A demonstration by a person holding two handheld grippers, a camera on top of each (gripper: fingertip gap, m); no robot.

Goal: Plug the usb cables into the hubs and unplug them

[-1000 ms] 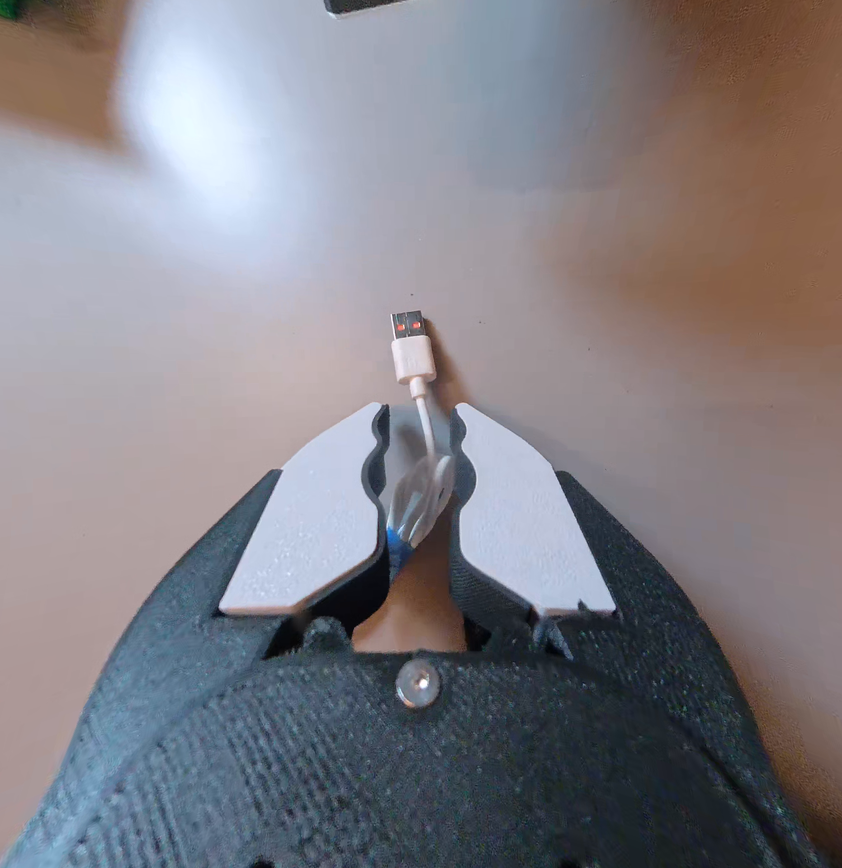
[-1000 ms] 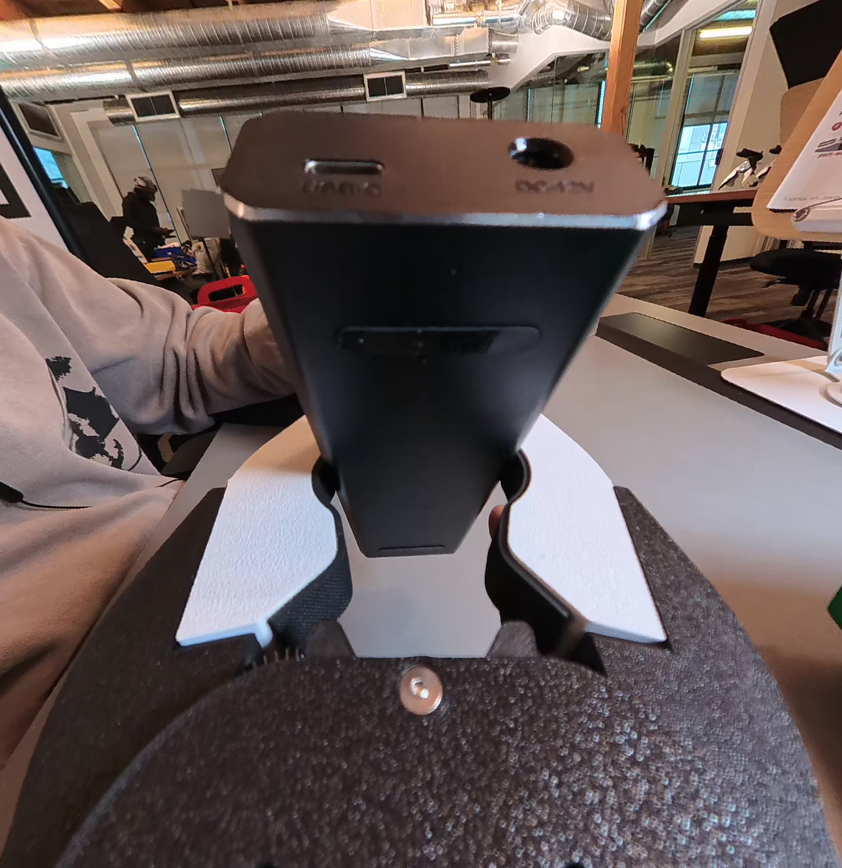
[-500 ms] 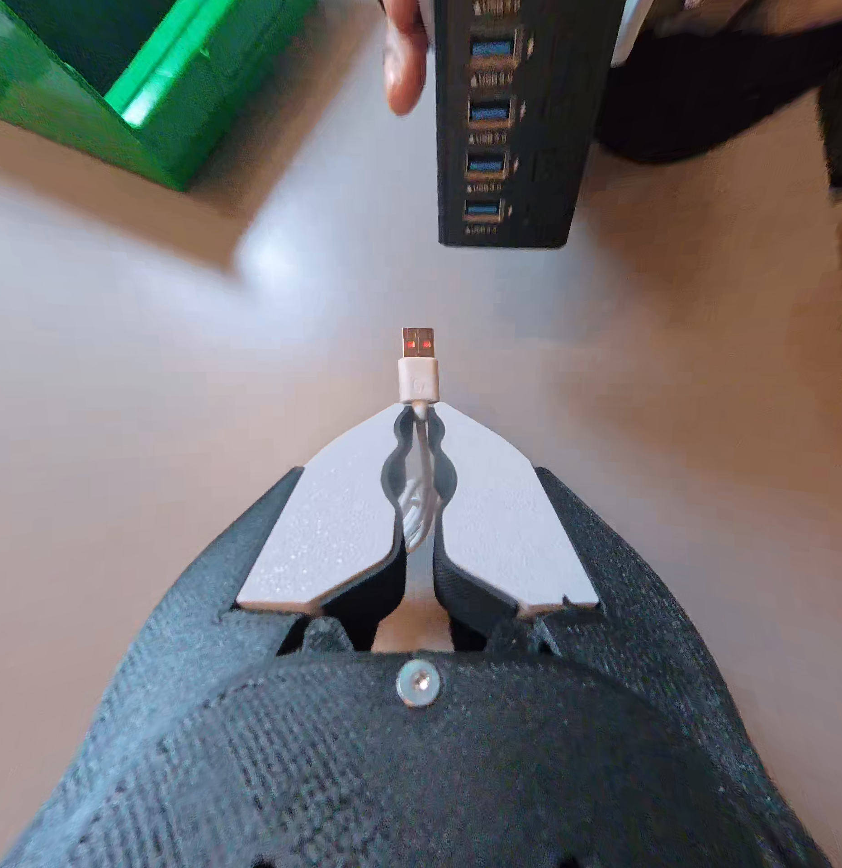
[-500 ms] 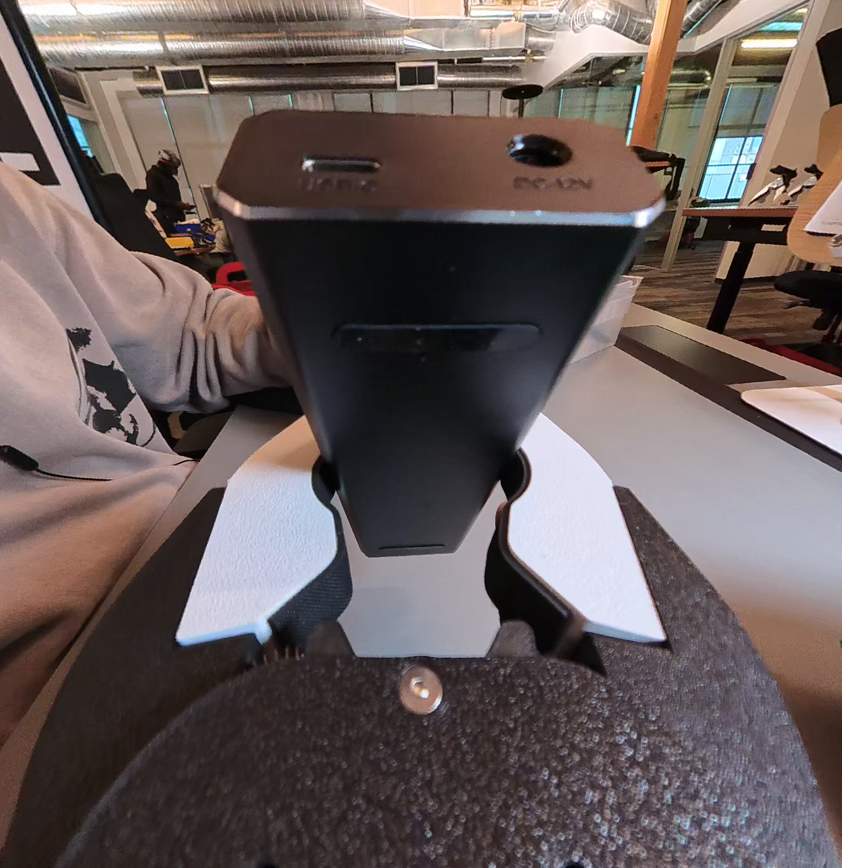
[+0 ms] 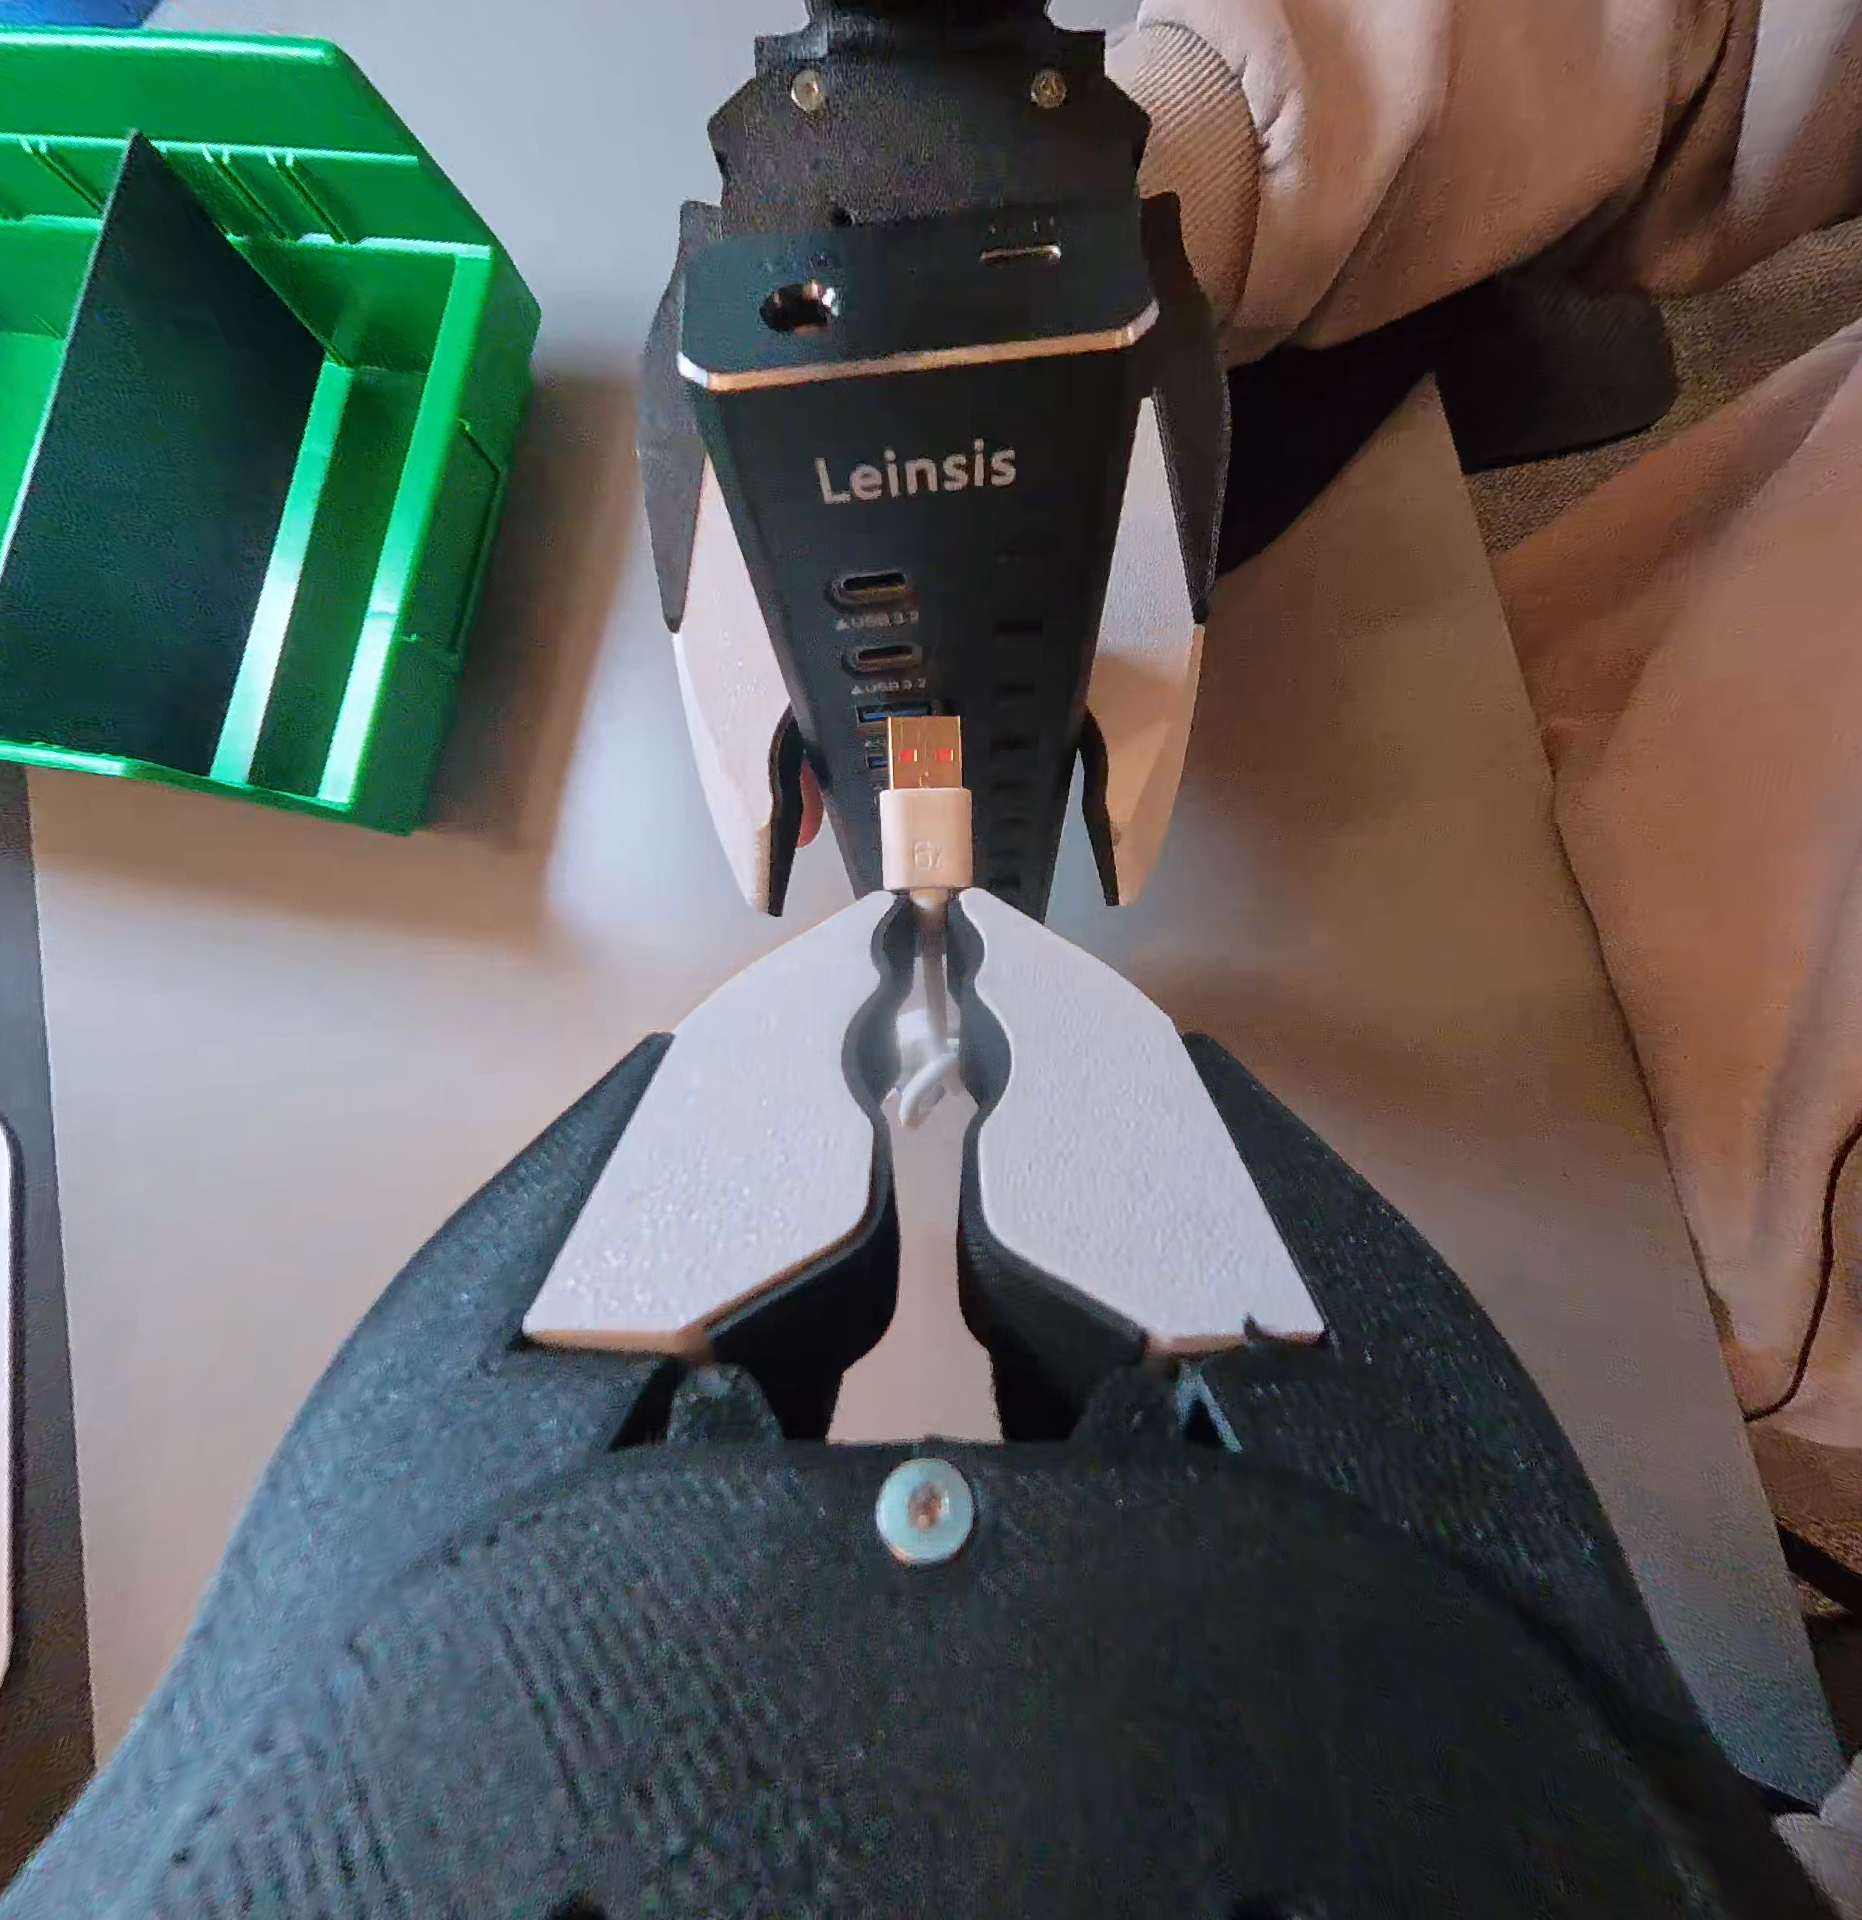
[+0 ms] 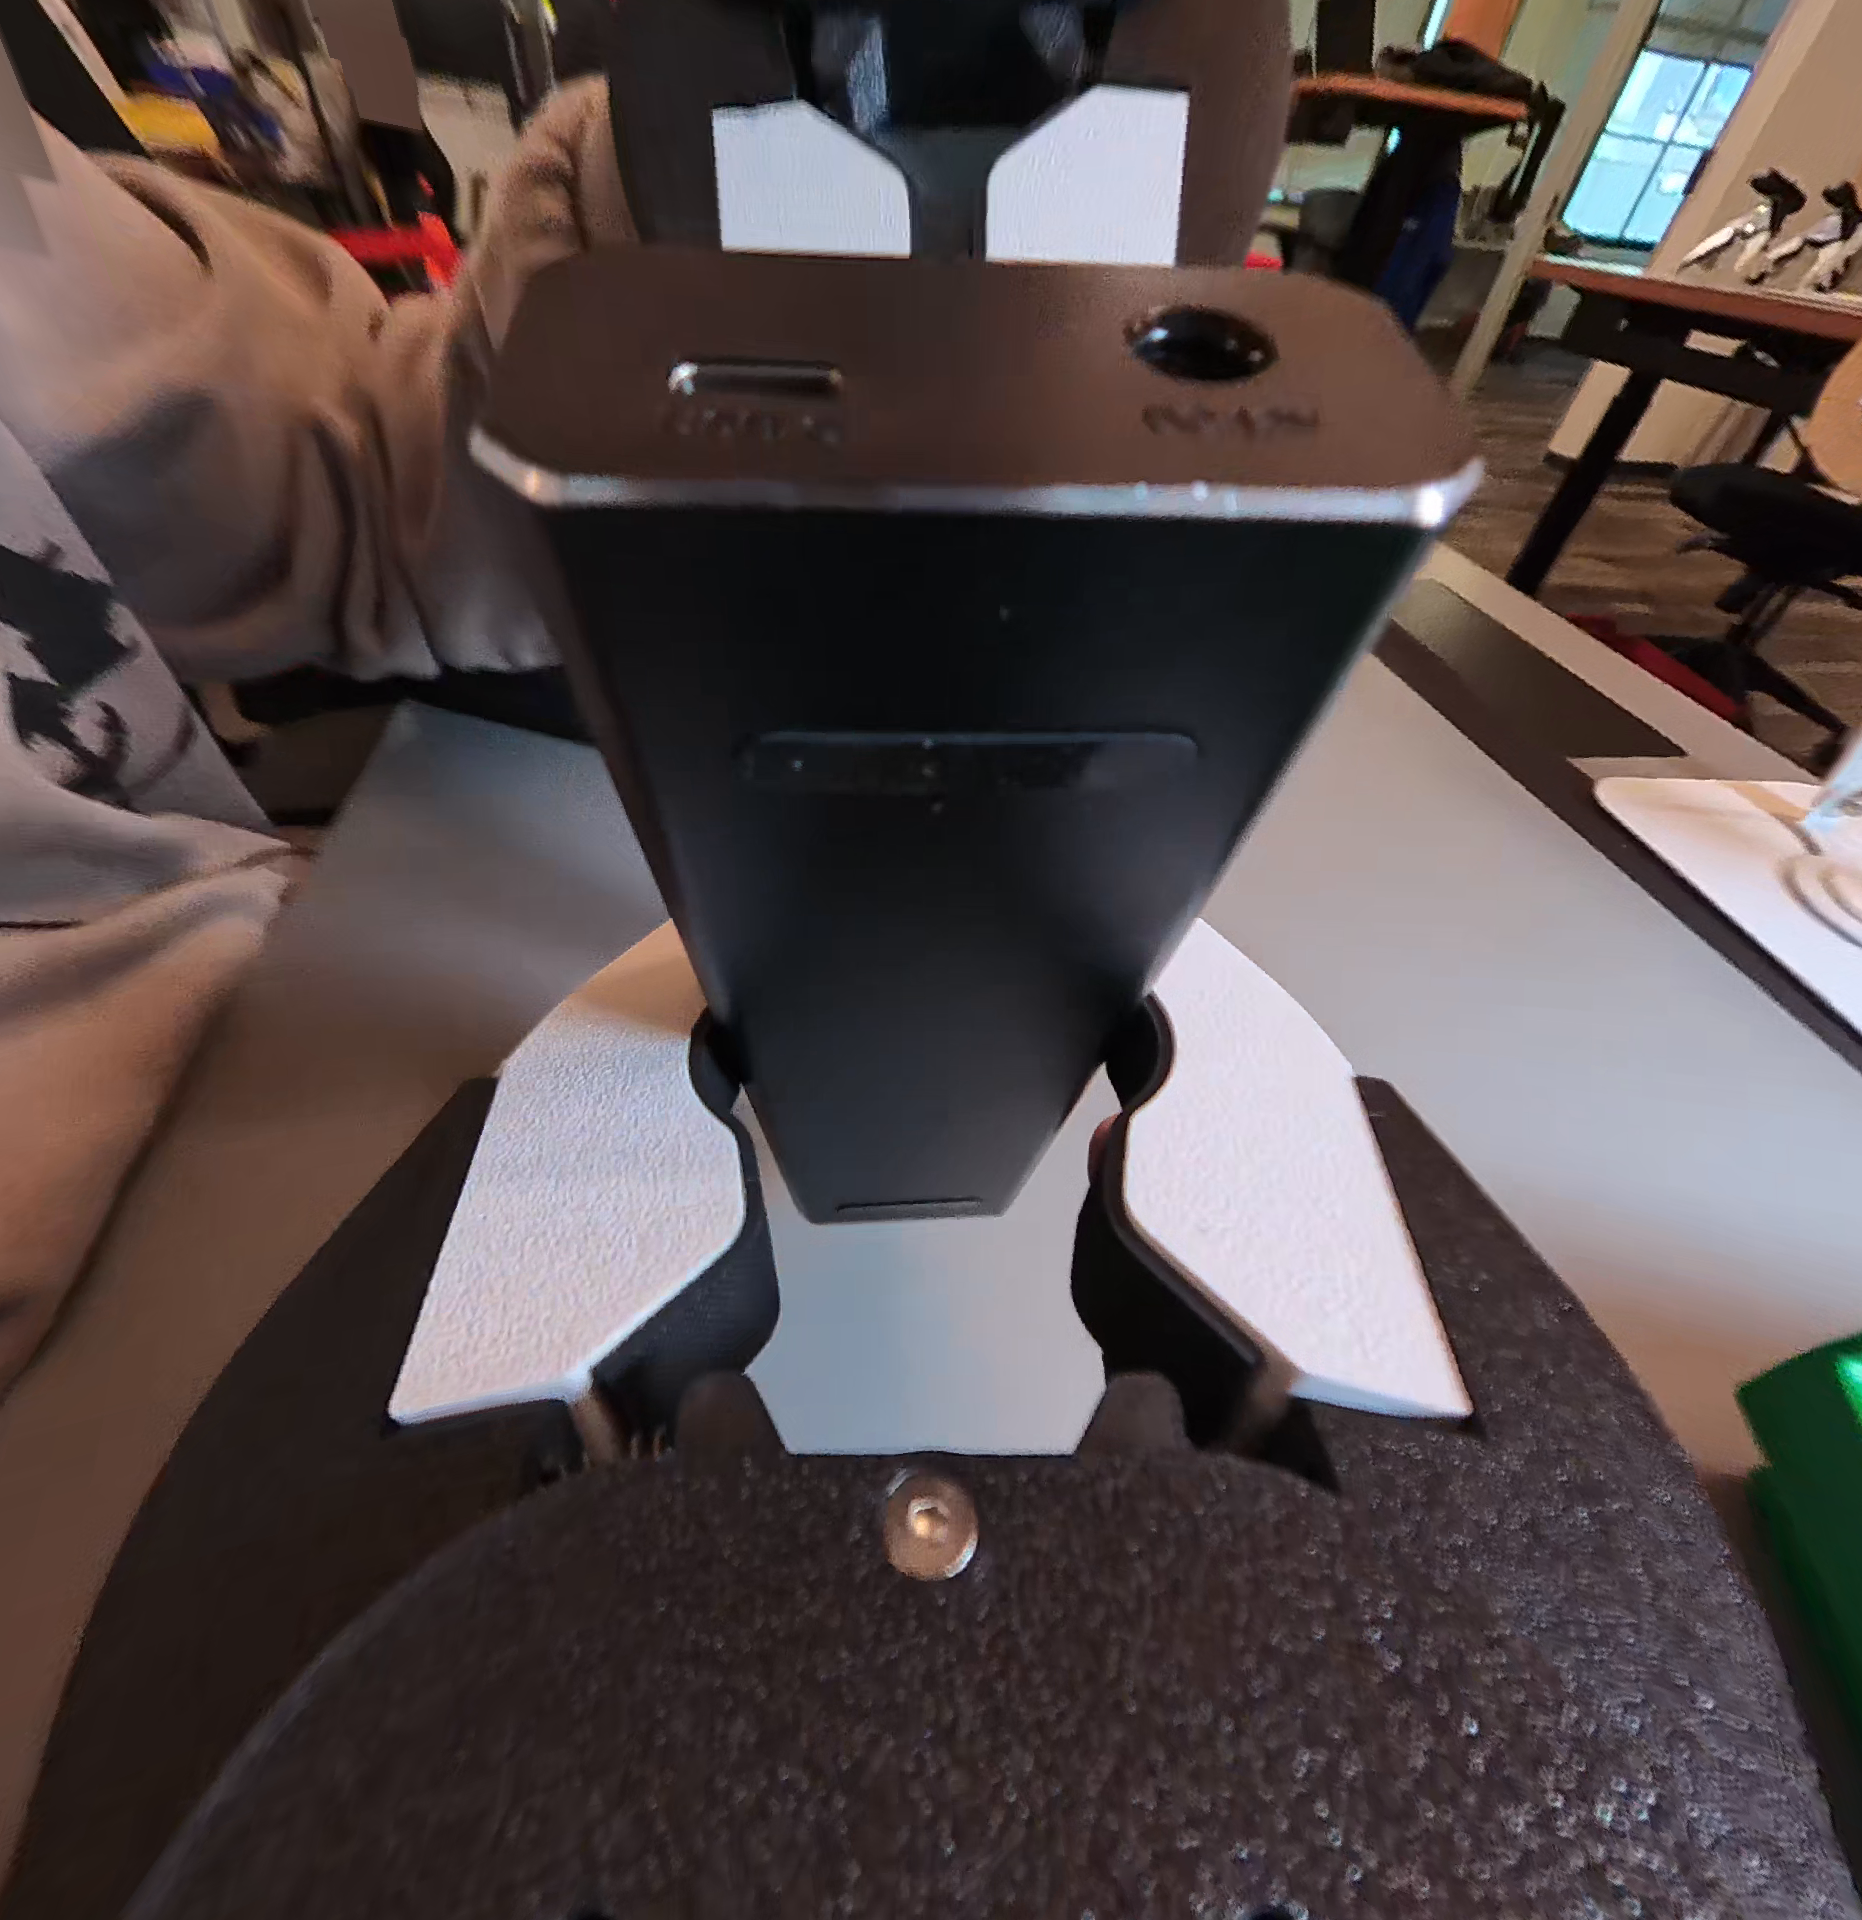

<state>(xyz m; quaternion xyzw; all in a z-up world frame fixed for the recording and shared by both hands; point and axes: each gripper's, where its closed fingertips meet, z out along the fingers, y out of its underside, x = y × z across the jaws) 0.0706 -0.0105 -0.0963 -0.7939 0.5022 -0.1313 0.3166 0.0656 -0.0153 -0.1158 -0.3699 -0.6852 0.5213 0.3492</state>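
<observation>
My left gripper [image 5: 925, 906] is shut on a white USB cable [image 5: 929, 1039], just behind its white plug [image 5: 927, 805]. The plug's metal tip points at the blue ports on the face of the black hub [image 5: 922, 499], close in front of them; I cannot tell whether it touches. My right gripper [image 6: 927, 1049] is shut on that black hub [image 6: 948, 665] and holds it upright above the table. It also shows in the left wrist view [image 5: 932, 831], clamping the hub's lower end. The left gripper shows beyond the hub in the right wrist view [image 6: 948, 166].
A green divided bin [image 5: 210, 416] stands on the grey table [image 5: 283, 1039] at the left; its corner shows in the right wrist view [image 6: 1831, 1475]. A person's grey sleeve [image 5: 1529, 208] lies at the right. A white pad [image 6: 1758, 862] sits farther off. My left and right fingertips are right by each other.
My left gripper closed on the cable and moved toward the hub, bringing the plug from the bare table up to the hub's ports. The right gripper kept holding the hub.
</observation>
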